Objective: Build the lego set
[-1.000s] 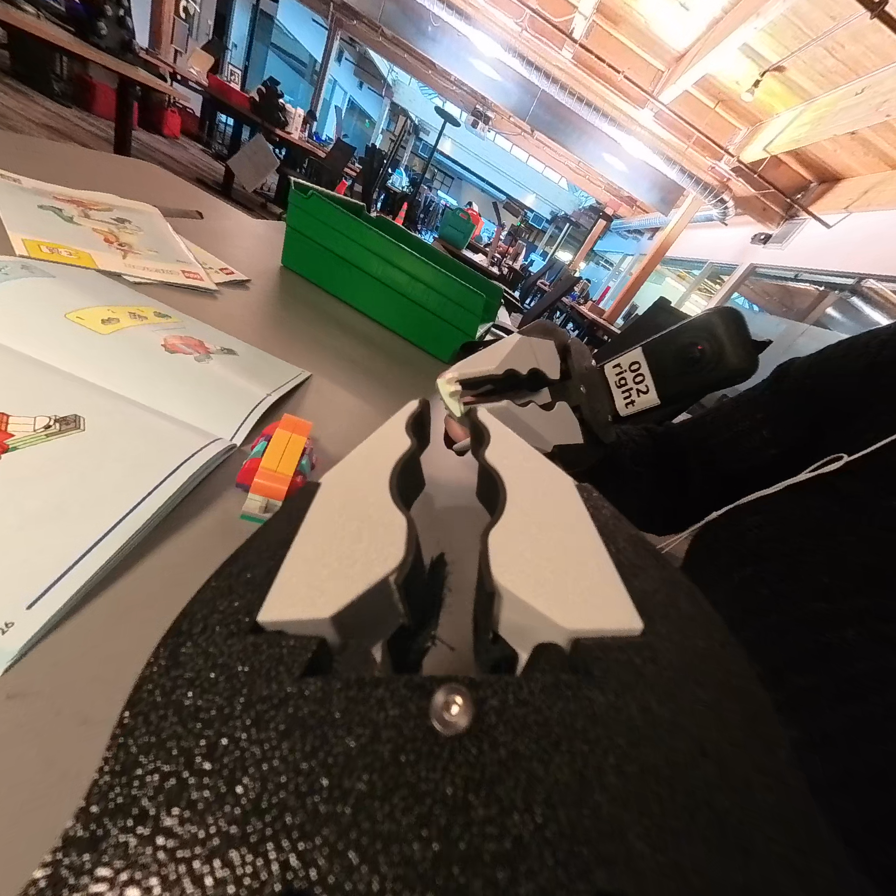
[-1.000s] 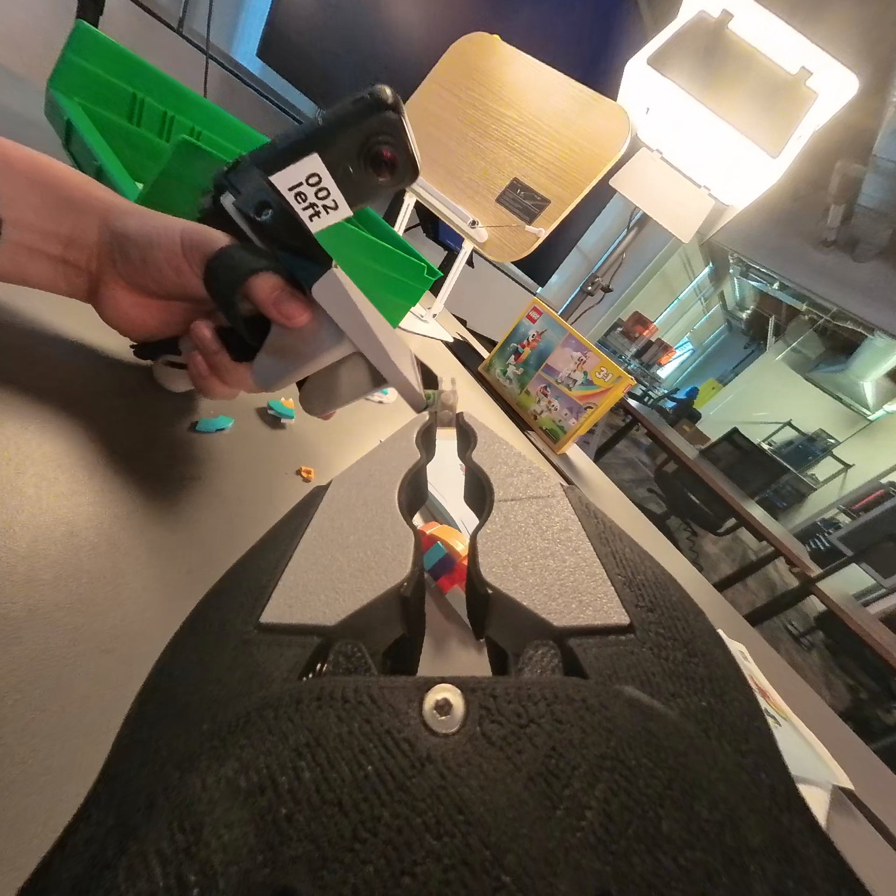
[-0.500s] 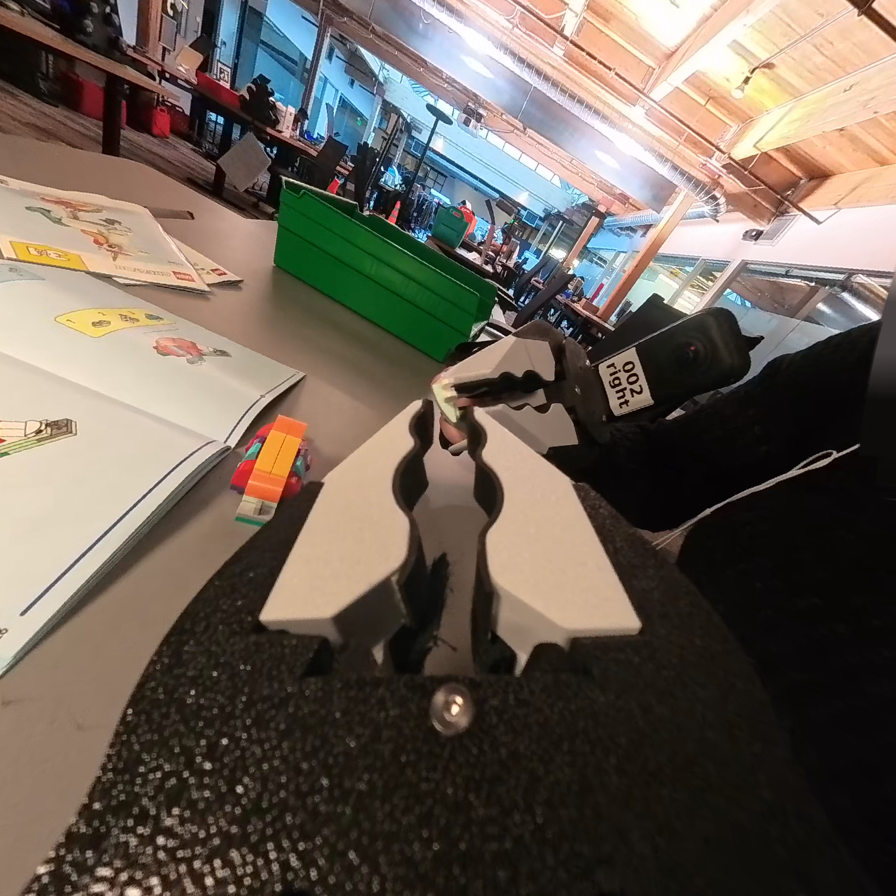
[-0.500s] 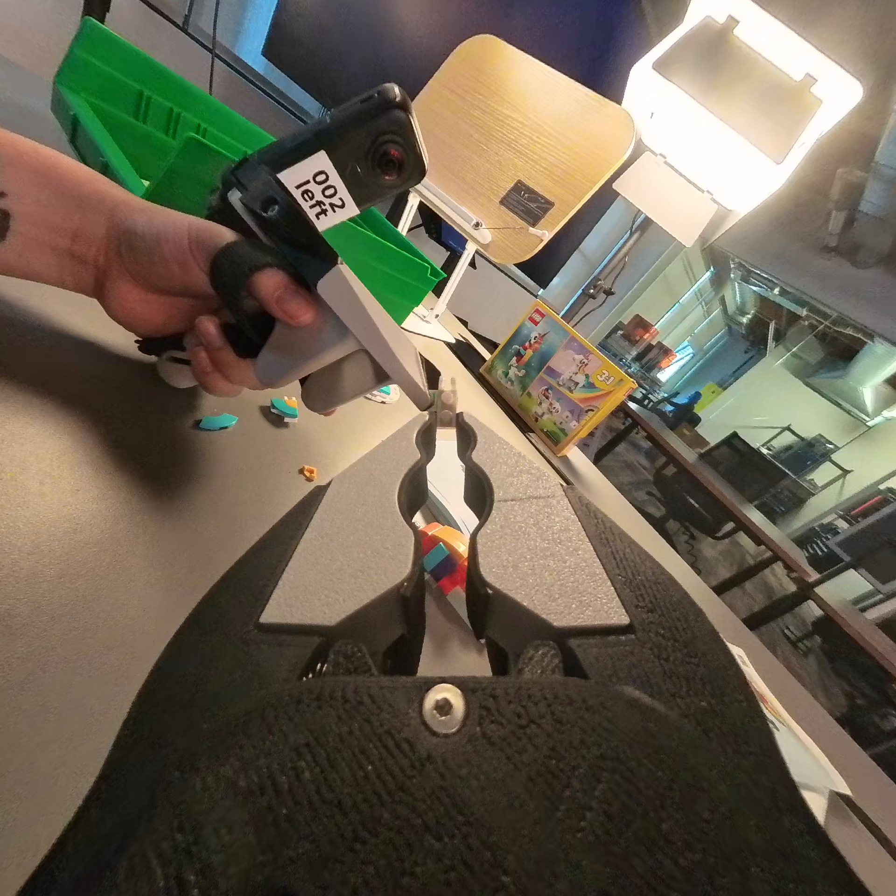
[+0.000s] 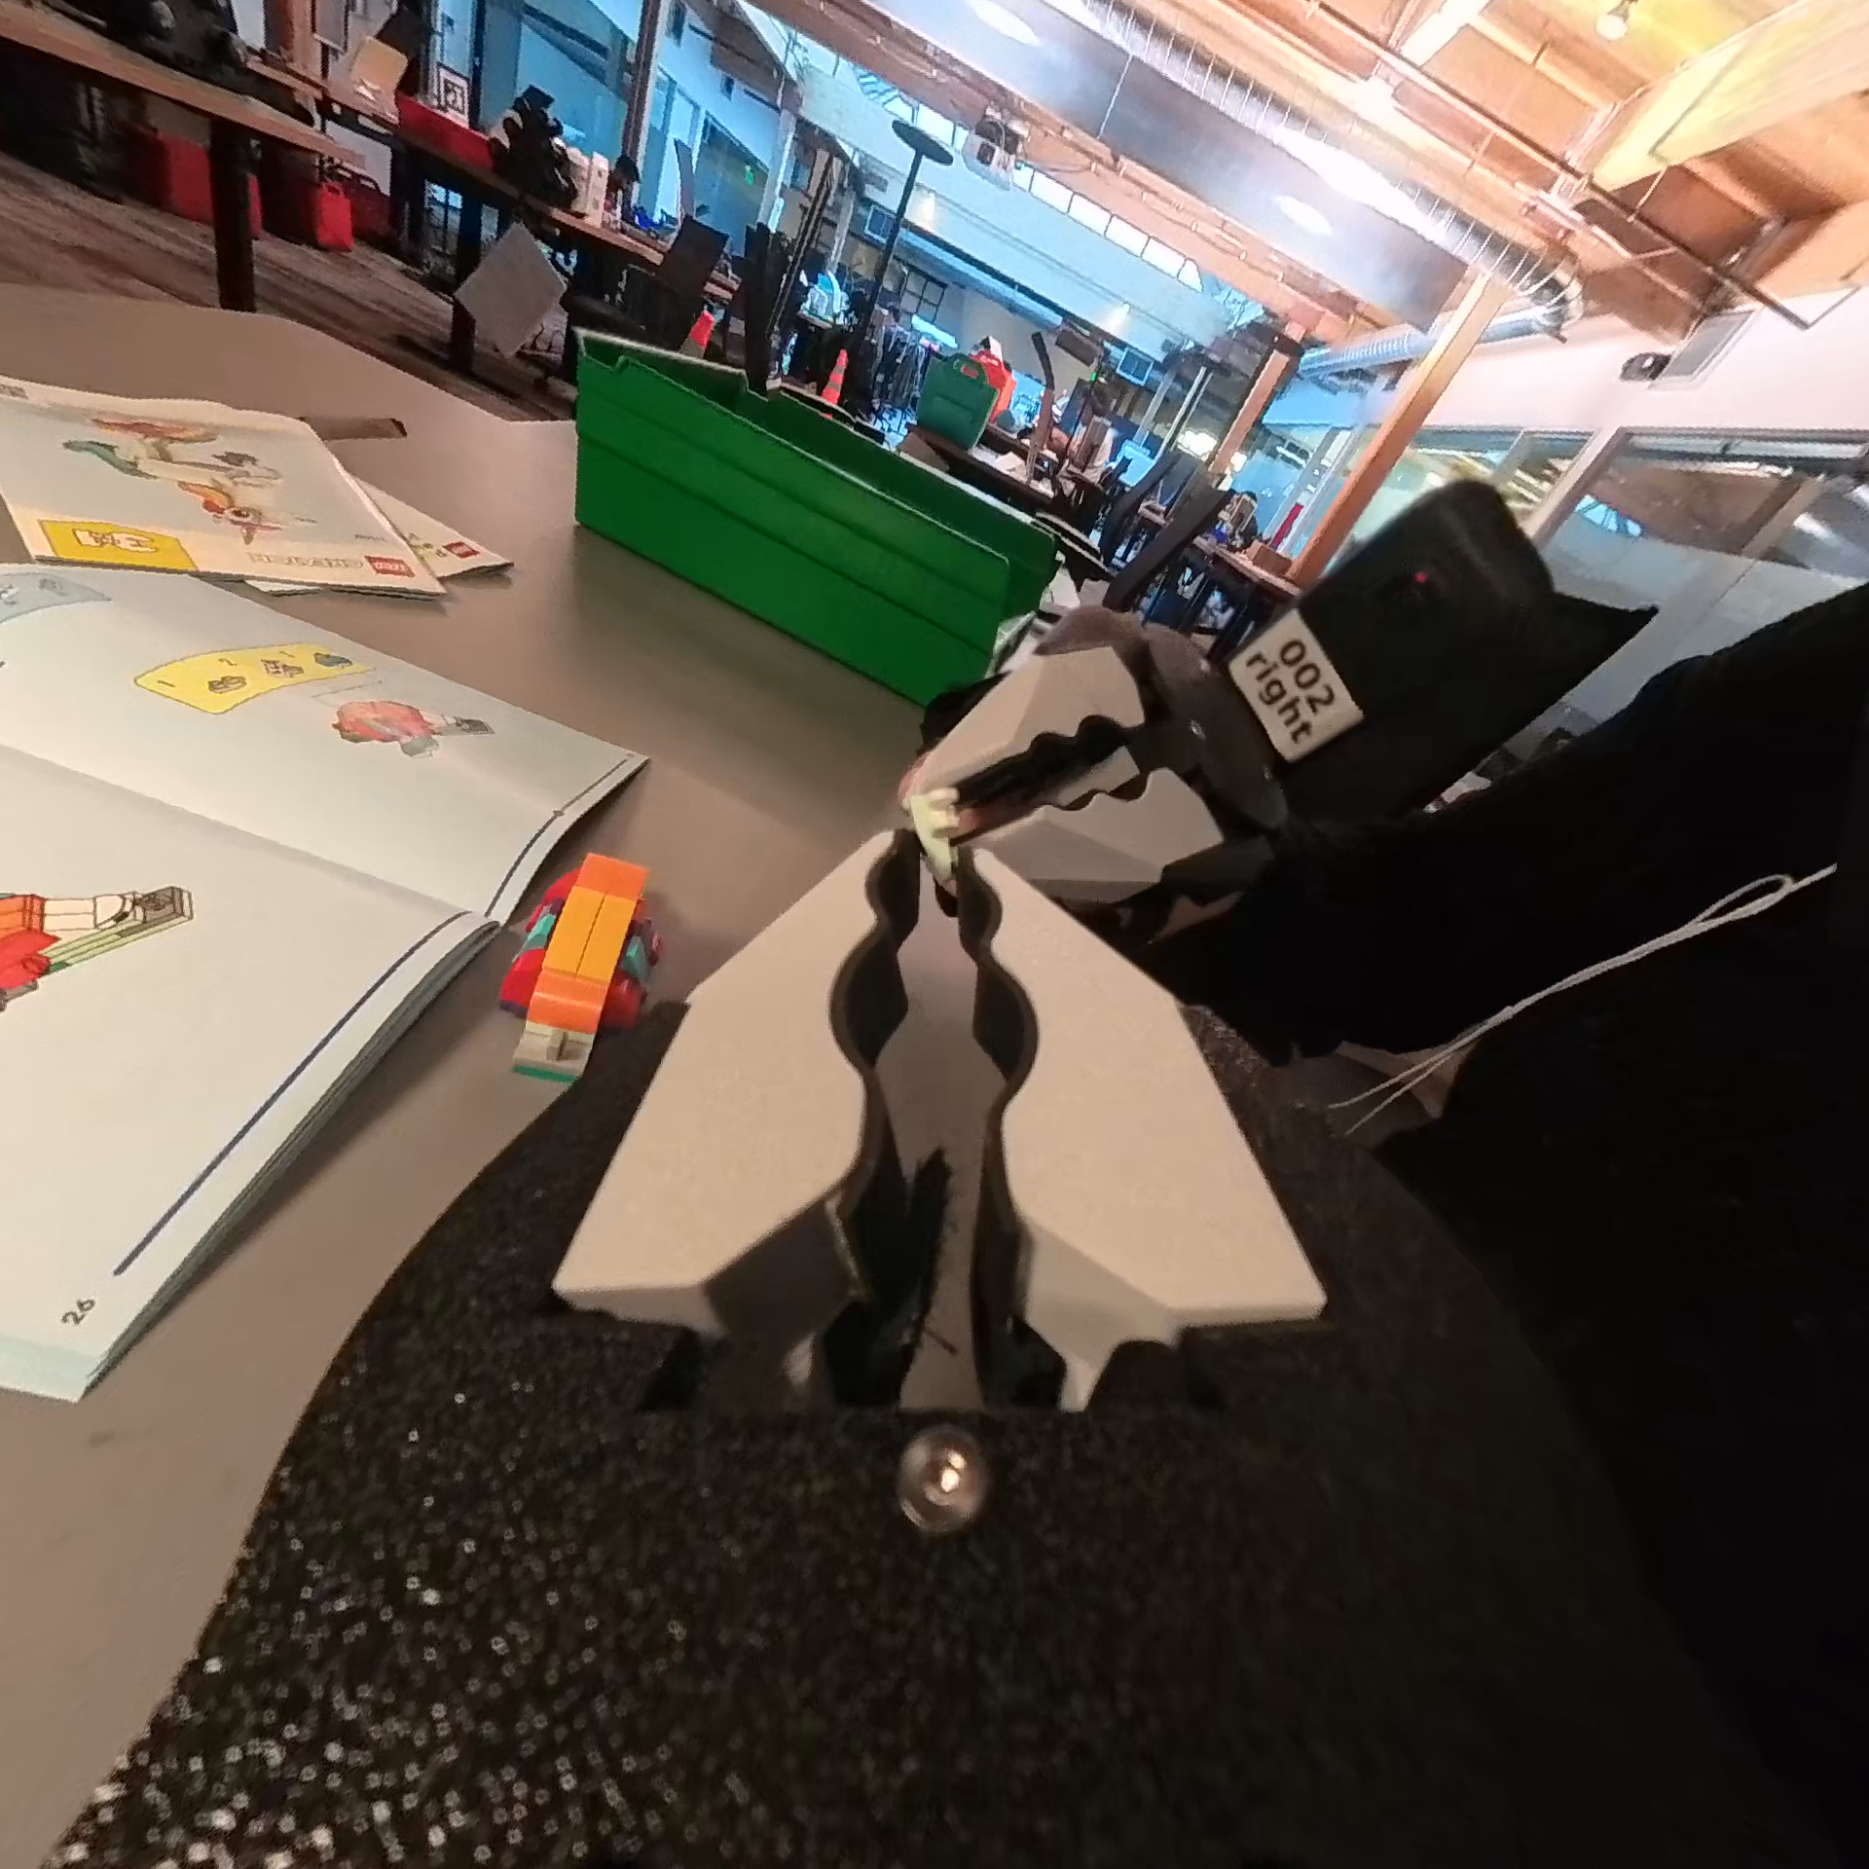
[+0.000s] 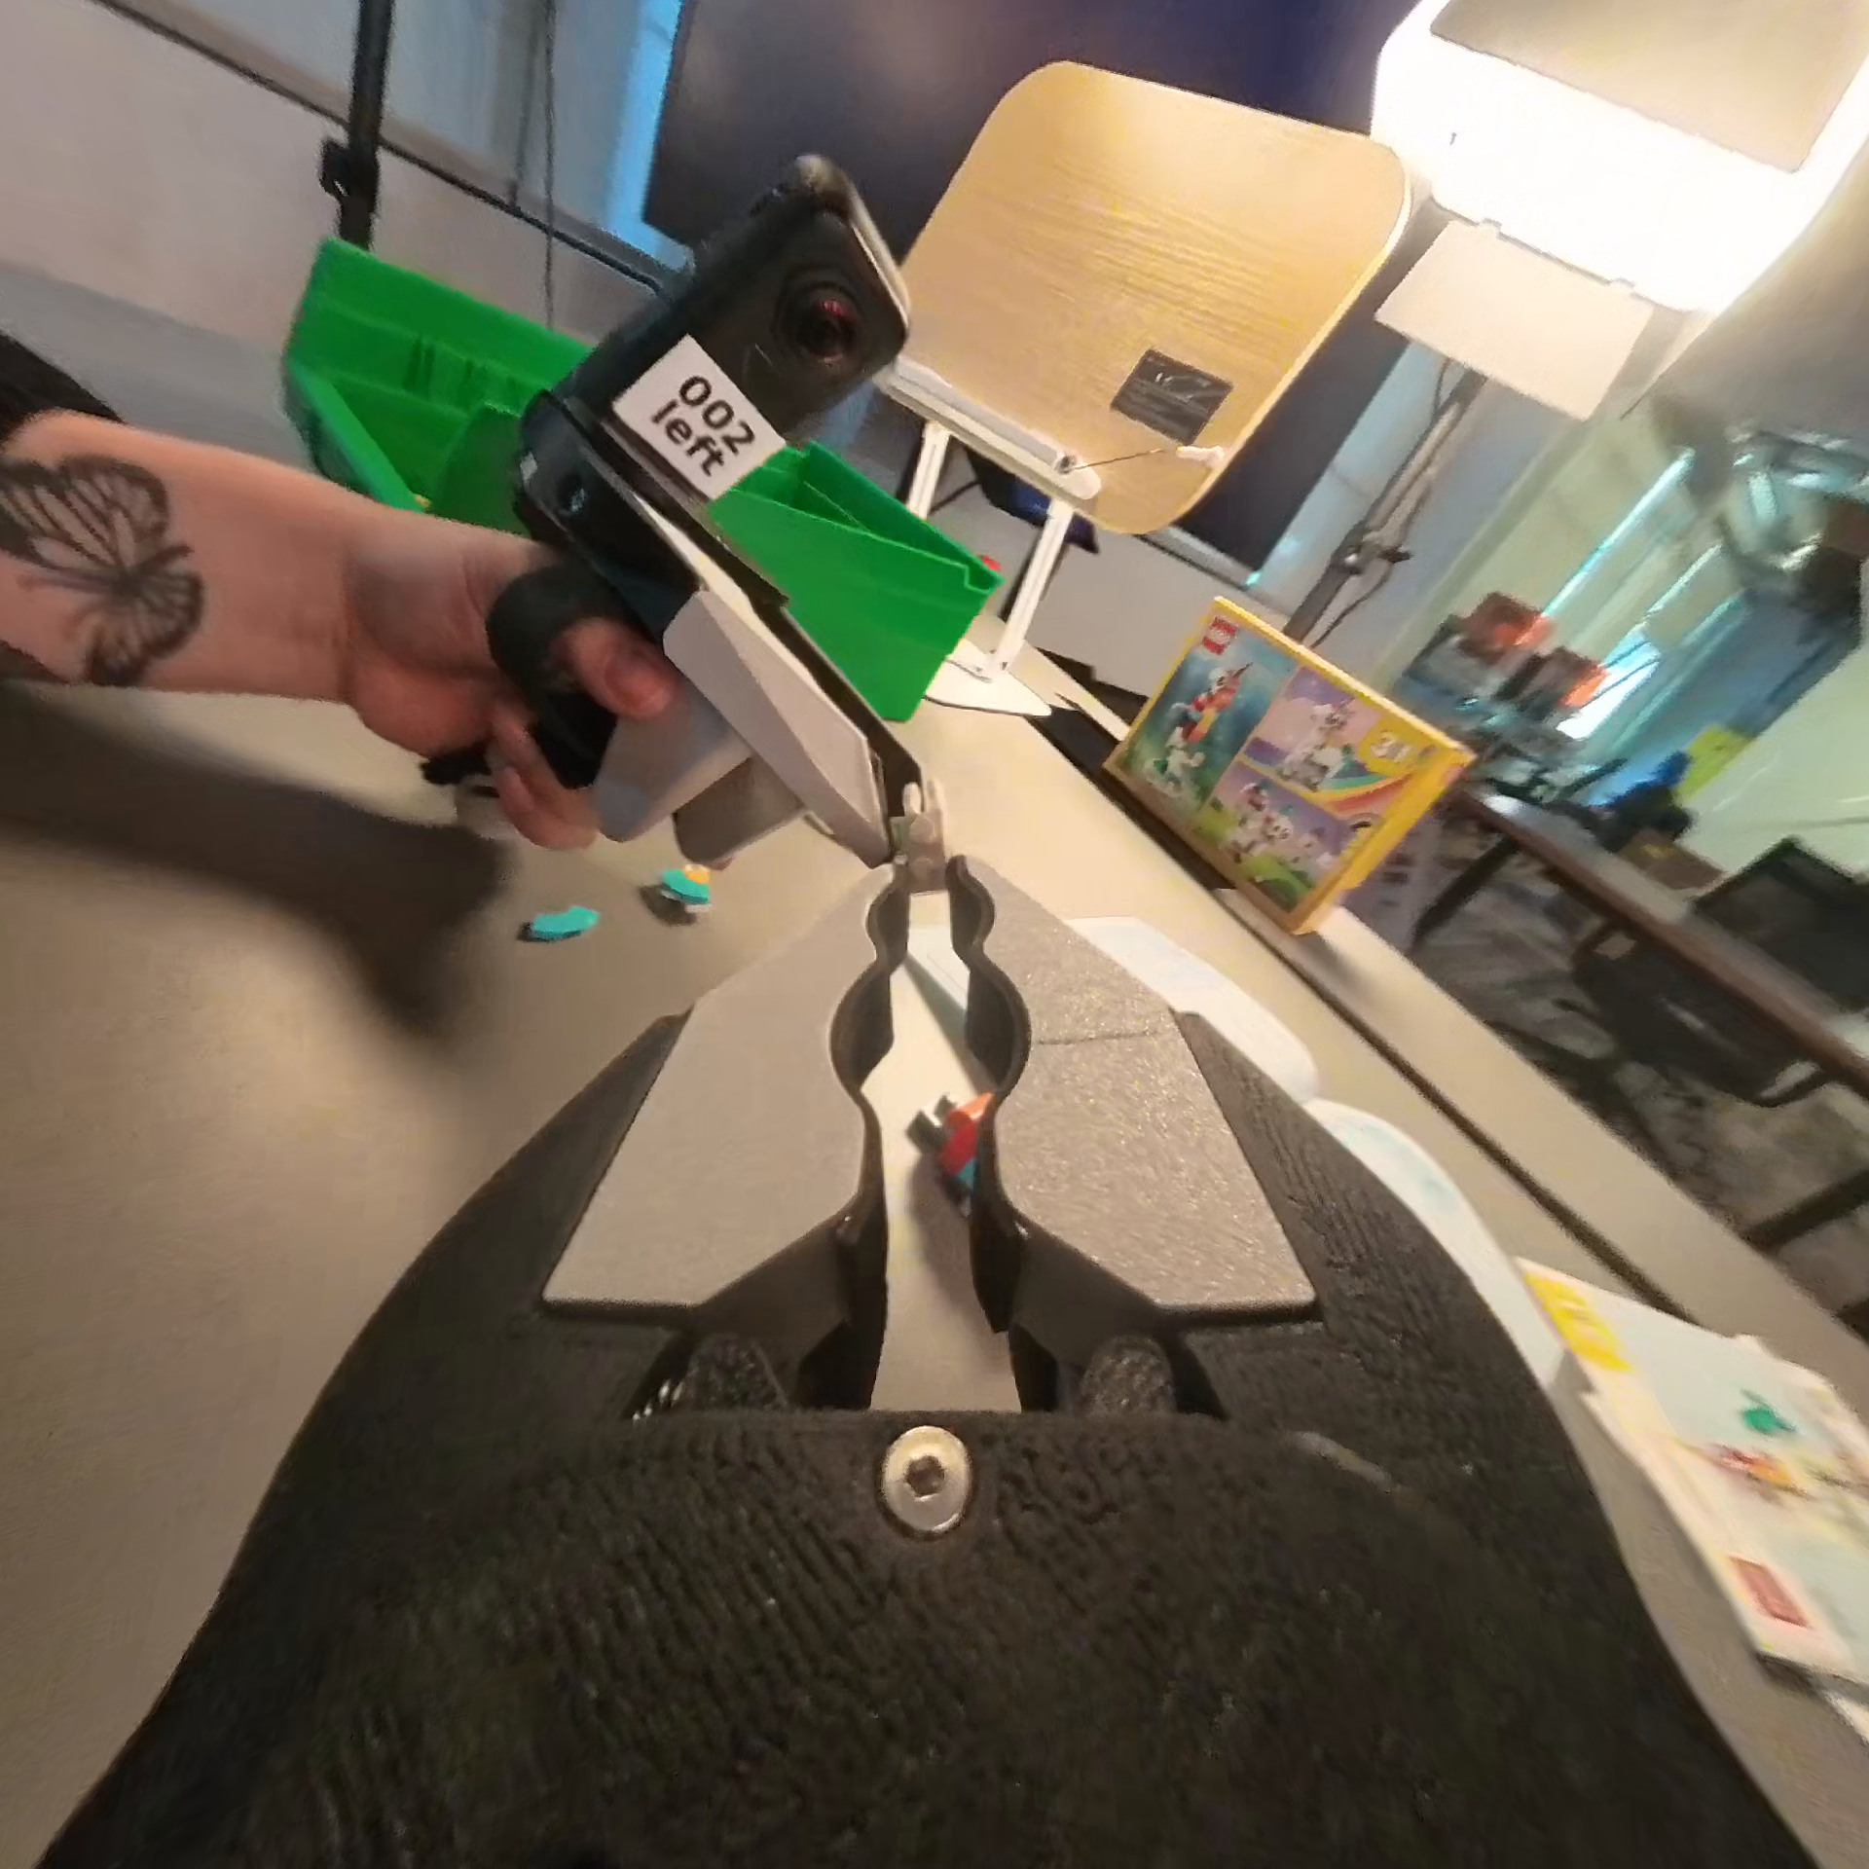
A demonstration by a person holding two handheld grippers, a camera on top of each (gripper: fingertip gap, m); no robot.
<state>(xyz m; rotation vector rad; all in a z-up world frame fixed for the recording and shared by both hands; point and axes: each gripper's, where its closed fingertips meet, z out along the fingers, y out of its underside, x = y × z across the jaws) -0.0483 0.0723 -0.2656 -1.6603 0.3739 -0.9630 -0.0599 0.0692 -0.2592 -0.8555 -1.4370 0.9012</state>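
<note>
My left gripper (image 5: 930, 860) and my right gripper (image 6: 915, 875) meet tip to tip above the grey table. The right gripper (image 5: 996, 799) is shut on a small pale green lego piece (image 5: 936, 821). The left gripper (image 6: 890, 829) is shut on a small piece that is mostly hidden between its tips; the two pieces touch (image 6: 918, 831). A small orange, red and teal lego model (image 5: 582, 961) lies on the table beside the open instruction booklet (image 5: 253, 860). The model also shows between my right fingers (image 6: 956, 1133).
A green bin (image 5: 789, 546) stands at the back of the table. More booklets (image 5: 202, 496) lie far left. In the right wrist view, loose teal pieces (image 6: 561, 920) lie under the hand, and a yellow lego box (image 6: 1284, 789) stands near the table edge.
Both grippers have shifted and tilted together while staying tip to tip. Both holds are unchanged. The lego model on the table has not moved.
</note>
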